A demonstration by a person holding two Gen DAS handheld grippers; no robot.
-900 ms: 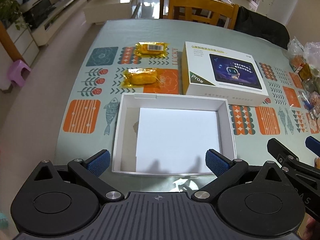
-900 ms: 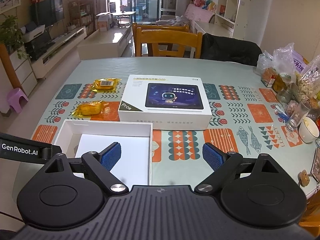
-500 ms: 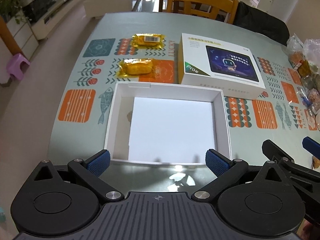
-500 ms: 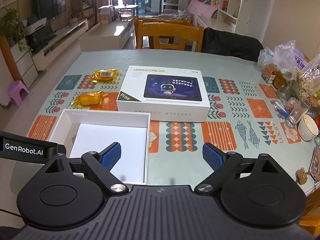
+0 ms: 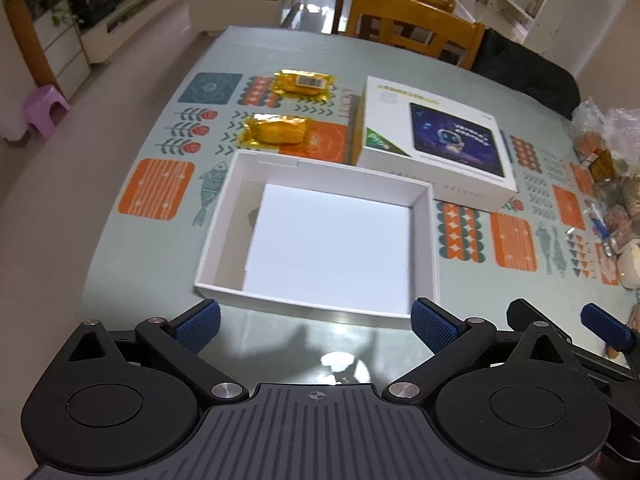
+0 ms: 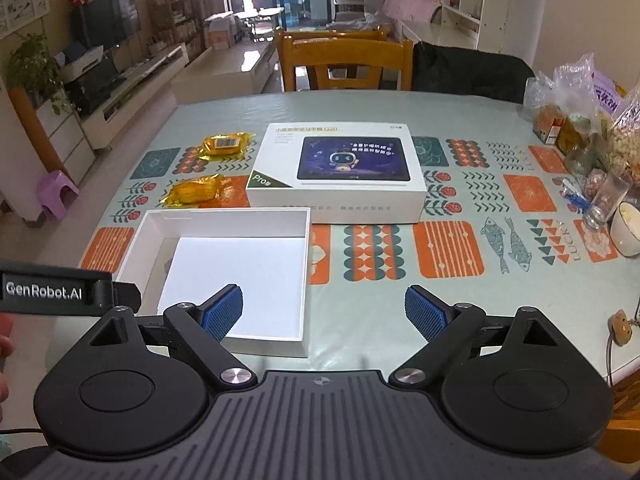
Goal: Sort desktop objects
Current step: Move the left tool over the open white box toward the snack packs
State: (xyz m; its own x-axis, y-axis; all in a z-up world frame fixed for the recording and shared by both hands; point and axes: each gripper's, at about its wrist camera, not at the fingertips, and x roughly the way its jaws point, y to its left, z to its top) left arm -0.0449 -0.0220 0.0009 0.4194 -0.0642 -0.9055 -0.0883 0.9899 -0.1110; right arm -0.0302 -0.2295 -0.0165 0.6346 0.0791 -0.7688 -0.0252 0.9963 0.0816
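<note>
An open white box [image 5: 224,236] [image 6: 306,256] lies on the patterned table, holding only a white sheet. Behind it lie two yellow wrapped snacks, the near one [image 5: 276,130] [image 6: 198,192] and the far one [image 5: 304,82] [image 6: 224,143]. A white tablet box [image 5: 436,140] [image 6: 340,168] sits to their right. My left gripper [image 5: 314,320] is open and empty, above the white box's near edge. My right gripper [image 6: 323,310] is open and empty, over the box's near right corner; it also shows in the left wrist view [image 5: 560,320].
Plastic bags of food [image 6: 580,116], a glass [image 6: 604,200] and a white bowl [image 6: 628,228] crowd the table's right edge. Wooden chairs [image 6: 344,64] and a dark jacket [image 6: 468,70] stand at the far side. The table's left edge [image 5: 120,216] drops to the floor.
Both grippers have drawn back and risen a little, so the white box and the other objects appear farther away. Both stay open. Nothing on the table has moved.
</note>
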